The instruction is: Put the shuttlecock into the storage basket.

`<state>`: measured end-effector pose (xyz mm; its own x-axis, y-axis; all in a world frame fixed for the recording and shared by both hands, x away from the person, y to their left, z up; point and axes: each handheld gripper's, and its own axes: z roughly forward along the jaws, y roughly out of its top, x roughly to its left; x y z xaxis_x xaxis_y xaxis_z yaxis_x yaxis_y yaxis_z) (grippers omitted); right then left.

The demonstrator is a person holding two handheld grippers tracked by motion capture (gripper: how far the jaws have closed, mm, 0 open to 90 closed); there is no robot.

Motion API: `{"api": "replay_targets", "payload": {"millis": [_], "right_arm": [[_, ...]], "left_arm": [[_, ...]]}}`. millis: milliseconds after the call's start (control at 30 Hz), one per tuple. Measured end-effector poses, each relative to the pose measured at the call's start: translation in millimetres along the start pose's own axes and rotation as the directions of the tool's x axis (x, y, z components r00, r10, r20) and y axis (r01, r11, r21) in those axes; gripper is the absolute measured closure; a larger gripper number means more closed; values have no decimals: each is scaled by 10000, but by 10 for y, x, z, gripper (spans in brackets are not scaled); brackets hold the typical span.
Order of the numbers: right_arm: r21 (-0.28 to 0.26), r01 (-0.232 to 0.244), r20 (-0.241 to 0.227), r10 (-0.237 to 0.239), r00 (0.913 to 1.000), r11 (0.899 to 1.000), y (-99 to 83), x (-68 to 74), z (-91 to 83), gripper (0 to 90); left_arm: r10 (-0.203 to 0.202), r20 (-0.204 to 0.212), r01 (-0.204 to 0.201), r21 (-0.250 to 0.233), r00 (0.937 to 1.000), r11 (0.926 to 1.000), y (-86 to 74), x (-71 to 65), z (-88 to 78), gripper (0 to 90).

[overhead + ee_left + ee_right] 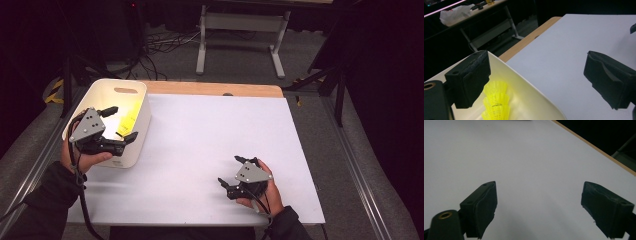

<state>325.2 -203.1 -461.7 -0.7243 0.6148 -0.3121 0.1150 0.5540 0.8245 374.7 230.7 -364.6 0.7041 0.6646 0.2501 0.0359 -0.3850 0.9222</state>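
Note:
A white bin (142,127) stands at the table's left edge with yellow mesh shuttlecocks (128,118) inside. My left gripper (120,122) hangs open over the bin's right wall, nothing between its jaws. In the left gripper view the stacked yellow shuttlecocks (496,101) lie just inside the bin rim (529,83), beside the left jaw, with my left gripper (537,80) straddling the rim. My right gripper (231,171) is open low over the white table sheet near the front right. In the right gripper view my right gripper (539,207) spans bare sheet.
A white sheet (210,150) covers the table, with a strip of bare wood (215,89) along the far edge. Beyond it stand a white table frame (240,35) and cables on the floor. Metal rails run along both sides.

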Motion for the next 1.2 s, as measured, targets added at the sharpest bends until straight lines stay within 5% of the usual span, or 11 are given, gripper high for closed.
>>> {"api": "replay_targets", "payload": {"millis": [1200], "right_arm": [[24,168,32,-169,9999,9999,-2,20,-6,144]], "left_arm": [[-62,52,66,-750,10000,9972,-227,-285,-32,72]]}}
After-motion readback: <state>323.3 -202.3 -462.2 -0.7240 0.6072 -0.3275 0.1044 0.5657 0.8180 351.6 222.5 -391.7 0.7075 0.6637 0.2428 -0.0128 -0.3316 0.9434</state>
